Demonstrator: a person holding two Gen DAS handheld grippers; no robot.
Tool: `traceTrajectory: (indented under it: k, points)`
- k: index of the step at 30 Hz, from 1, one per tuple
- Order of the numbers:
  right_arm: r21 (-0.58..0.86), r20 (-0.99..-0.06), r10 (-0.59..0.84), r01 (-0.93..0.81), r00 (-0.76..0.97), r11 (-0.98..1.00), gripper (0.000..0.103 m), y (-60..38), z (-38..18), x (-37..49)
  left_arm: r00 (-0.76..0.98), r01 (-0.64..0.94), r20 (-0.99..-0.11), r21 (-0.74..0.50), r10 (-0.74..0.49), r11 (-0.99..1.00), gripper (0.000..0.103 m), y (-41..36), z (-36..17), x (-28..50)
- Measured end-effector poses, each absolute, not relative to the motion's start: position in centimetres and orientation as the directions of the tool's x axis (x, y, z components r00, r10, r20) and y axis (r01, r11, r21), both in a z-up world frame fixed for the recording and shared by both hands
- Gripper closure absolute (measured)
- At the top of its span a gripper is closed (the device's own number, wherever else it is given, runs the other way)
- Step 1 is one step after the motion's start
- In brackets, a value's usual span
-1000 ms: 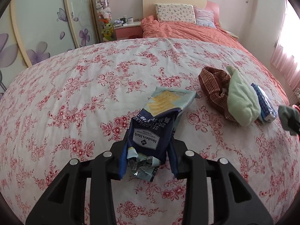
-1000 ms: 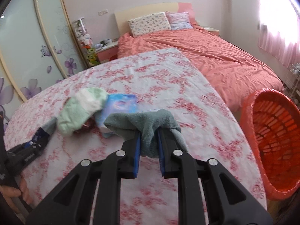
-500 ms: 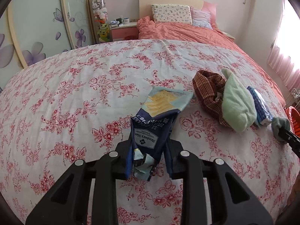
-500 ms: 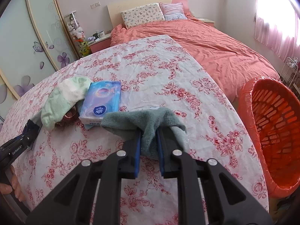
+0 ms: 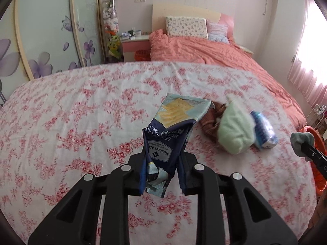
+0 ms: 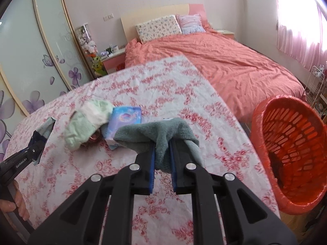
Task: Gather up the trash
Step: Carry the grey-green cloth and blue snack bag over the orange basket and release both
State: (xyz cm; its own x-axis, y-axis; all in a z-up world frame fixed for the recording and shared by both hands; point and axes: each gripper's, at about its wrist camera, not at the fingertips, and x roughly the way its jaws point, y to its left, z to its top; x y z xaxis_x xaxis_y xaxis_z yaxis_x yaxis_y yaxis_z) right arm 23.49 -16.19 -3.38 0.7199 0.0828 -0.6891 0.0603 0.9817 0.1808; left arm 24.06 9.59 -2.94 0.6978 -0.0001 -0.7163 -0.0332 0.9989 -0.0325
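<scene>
I'm holding both claws over the floral tabletop [image 5: 61,122]. My left gripper [image 5: 161,170] has just been closing, and its jaws now pinch the cracker wrapper [image 5: 173,126], lifted off the cloth. My right gripper [image 6: 161,155] is clamped narrow on a grey-green cloth [image 6: 159,134]. The orange basket [image 6: 263,138] stands off the table's right edge. Risk, imo: the wrapper's crinkly foil could slip out w/ a fast swing; the drooping cloth may snag the tissue pack [image 6: 124,120].
</scene>
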Motion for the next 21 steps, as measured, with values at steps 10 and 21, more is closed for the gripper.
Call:
traceTrajectory:
  k: [10,21]
  points:
    - [0.185,-0.584,0.058,0.064,0.809,0.981,0.090,-18.0,1.5,19.7,0.761,0.019,-0.649,-0.019,-0.027,1.000,0.078,5.8,1.3,21.8]
    - [0.173,-0.499,-0.007,0.108,0.867,0.979,0.089,-21.2,4.6,15.6,0.782,0.128,-0.611,-0.034,-0.122,0.991,0.078,0.5,3.4,20.0]
